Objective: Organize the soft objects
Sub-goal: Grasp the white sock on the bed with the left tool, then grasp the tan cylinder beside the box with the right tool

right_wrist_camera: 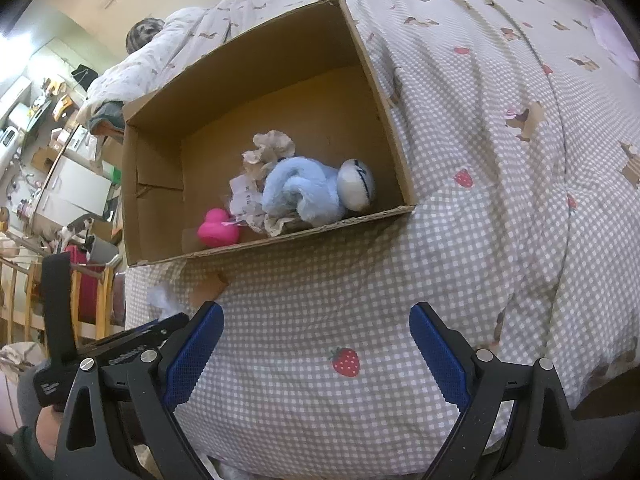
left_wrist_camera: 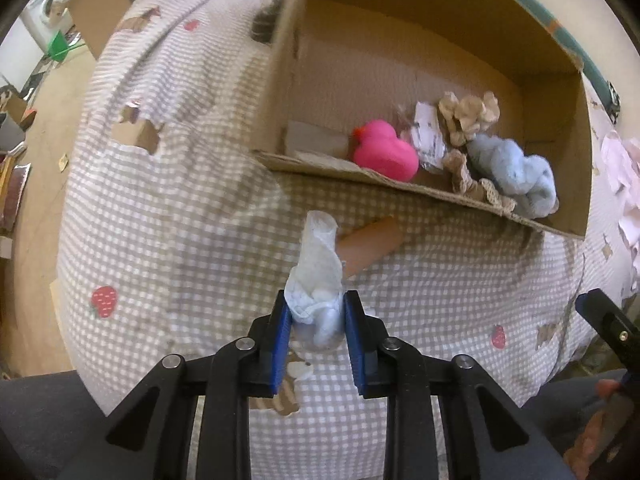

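My left gripper is shut on a pale blue-white soft cloth and holds it above the checked bedspread, short of the cardboard box. In the box lie a pink rubber duck, a light blue plush toy, beige crumpled fabric and white paper. My right gripper is open and empty over the bedspread in front of the box. The duck and the plush show there too. A bit of the cloth shows at the left.
A brown cardboard flap lies on the bed under the held cloth. The bedspread has strawberry and dog prints. White crumpled items lie at the right. The bed edge and cluttered floor are to the left.
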Demonstrator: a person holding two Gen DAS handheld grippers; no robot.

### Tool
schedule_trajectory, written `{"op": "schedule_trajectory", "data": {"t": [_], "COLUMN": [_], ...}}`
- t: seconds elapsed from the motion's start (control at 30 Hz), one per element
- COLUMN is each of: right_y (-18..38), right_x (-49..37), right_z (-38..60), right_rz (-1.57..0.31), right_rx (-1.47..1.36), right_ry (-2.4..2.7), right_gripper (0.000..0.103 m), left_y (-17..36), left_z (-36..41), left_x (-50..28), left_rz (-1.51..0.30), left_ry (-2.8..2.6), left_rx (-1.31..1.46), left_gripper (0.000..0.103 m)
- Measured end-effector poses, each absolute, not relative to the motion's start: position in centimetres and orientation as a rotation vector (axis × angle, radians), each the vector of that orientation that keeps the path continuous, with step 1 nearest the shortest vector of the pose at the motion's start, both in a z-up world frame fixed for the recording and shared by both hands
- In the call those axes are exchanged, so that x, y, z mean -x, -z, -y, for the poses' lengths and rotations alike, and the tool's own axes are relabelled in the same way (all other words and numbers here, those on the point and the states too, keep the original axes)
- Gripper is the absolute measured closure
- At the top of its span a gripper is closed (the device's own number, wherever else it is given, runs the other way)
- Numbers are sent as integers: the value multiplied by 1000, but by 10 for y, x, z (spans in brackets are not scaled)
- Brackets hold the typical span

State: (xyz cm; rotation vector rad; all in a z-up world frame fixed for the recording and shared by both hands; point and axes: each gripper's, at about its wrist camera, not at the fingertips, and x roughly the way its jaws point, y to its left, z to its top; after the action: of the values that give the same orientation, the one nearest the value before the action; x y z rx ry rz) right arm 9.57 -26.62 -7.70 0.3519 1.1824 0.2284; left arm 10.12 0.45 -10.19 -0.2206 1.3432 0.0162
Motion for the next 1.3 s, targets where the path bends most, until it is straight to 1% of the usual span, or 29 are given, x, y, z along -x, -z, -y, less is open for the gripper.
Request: {"op": "schedule_trajectory", "data": {"t": [0.23, 0.27, 0.3, 0.33, 0.4, 0.53, 0.7, 0.8, 0.93, 0.97, 1.03, 1.07, 1.1, 1.13, 1.17, 1.3], "right_y": [73, 72, 73, 75, 82, 89, 96, 112, 128, 130, 133, 136, 138, 140, 140, 131], "right_x": [-101, -102, -104, -106, -111, -115, -117, -119, -129, -131, -133, -134, -133, -133, -133, -126], "right_z": [248, 245, 241, 237, 225, 193, 141, 116, 101, 97, 89, 86, 83, 82, 83, 87], "right_rz": [-1183, -1180, -1184, -1198, -1234, -1264, -1219, -1199, -1198, -1194, -1196, -1205, -1211, -1215, -1215, -1186], "right_rx": [-325, -324, -333, -338, -327, -257, -60, 28, 22, 26, 46, 55, 68, 77, 76, 76], "right_ry": [-270, -285, -308, -327, -364, -436, -470, -469, -454, -456, -462, -466, -467, -472, -485, -538], "right_gripper": [4, 9, 23, 35, 46, 46, 47, 54, 56, 58, 70, 73, 82, 96, 98, 98], "left_y": [78, 74, 69, 64, 53, 40, 42, 43, 46, 46, 46, 46, 47, 47, 47, 47], "left_z": [-39, -41, -44, -48, -55, -67, -65, -69, -71, -71, -71, -71, -72, -71, -71, -69], "left_x": [-88, -87, -85, -83, -82, -78, -84, -86, -87, -88, -88, -89, -90, -90, -91, -93], "left_rz": [-1273, -1261, -1242, -1225, -1200, -1180, -1177, -1184, -1191, -1193, -1194, -1194, -1195, -1195, -1196, -1197], "left_ry": [-103, -111, -121, -128, -138, -127, -145, -157, -154, -152, -148, -148, -146, -146, -145, -145], "left_rx": [248, 254, 261, 266, 281, 322, 339, 370, 393, 400, 409, 411, 415, 417, 418, 416], "left_gripper": [80, 80, 80, 80, 80, 80, 80, 80, 80, 80, 80, 80, 80, 80, 80, 80]}}
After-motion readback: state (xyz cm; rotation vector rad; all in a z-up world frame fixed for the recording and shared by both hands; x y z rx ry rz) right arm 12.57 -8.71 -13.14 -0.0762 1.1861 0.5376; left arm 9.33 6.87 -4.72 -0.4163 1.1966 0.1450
